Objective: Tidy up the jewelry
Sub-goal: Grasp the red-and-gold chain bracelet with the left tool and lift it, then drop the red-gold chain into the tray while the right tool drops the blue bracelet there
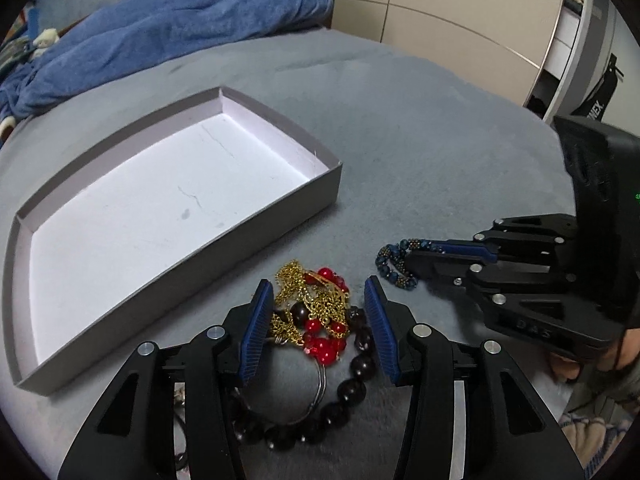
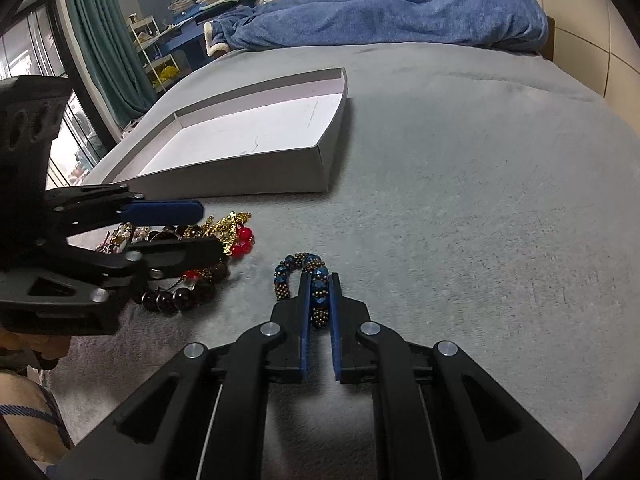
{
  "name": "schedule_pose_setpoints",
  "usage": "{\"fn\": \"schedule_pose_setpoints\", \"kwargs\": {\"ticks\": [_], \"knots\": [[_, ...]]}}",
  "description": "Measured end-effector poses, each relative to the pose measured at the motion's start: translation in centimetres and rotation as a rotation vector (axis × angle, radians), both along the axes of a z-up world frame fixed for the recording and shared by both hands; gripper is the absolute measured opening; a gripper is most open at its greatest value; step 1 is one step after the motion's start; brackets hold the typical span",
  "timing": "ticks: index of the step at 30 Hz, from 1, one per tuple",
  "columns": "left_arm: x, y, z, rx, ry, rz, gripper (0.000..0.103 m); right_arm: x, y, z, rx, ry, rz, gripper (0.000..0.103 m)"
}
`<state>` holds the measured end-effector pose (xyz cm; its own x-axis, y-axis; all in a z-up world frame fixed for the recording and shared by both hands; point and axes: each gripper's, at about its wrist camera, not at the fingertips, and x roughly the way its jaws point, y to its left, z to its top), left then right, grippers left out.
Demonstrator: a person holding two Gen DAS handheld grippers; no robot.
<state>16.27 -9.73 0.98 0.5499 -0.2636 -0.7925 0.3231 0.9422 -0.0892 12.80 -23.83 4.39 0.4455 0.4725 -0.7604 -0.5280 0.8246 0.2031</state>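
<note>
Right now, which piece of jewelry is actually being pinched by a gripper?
The blue beaded bracelet, clamped by the right gripper. The gold-and-red tangle only sits between the left gripper's open jaws.

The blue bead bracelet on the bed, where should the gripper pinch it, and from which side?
Pinch one beaded side of the loop, as the right gripper does on the blue bead bracelet. It lies flat on the grey bed cover, a limp open ring, so I'd come in low from the near side, one finger inside the ring and one outside. The jewelry pile crowds the left side.
</note>
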Motion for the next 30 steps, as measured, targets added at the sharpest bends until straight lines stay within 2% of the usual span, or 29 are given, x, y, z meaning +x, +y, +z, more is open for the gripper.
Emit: {"fn": "schedule_pose_setpoints", "kwargs": {"ticks": [2,4,5,6,9,13,19,30], "knots": [[-0.1,-0.2,-0.1,0.001,0.005,-0.013,0.037,0.0,0.0,0.0,0.002,0.002,0.000,0.009],[-0.2,-0.5,-0.1,0.020,-0.009,-0.021,0.020,0.0,0.0,0.0,0.001,0.002,0.001,0.009],[-0.3,-0.6,-0.1,0.025,-0.016,-0.027,0.019,0.0,0.0,0.0,0.000,0.002,0.002,0.009],[-0.4,-0.5,0.1,0.021,-0.026,-0.033,0.011,0.0,0.0,0.0,-0.001,0.002,0.002,0.009],[-1.1,-0.6,0.8,0.011,-0.067,-0.052,0.004,0.0,0.0,0.0,-0.002,0.000,0.002,0.009],[-2.5,-0.3,2.6,-0.017,-0.133,-0.070,0.003,0.0,-0.2,0.1,0.024,0.003,0.011,0.008],[-4.6,1.9,5.9,-0.069,-0.208,-0.044,0.003,-0.5,-0.7,1.2,0.085,-0.032,0.026,0.007],[-6.2,8.4,10.5,-0.117,-0.306,0.092,0.003,-0.7,1.2,7.0,0.141,-0.124,0.079,0.007]]}}
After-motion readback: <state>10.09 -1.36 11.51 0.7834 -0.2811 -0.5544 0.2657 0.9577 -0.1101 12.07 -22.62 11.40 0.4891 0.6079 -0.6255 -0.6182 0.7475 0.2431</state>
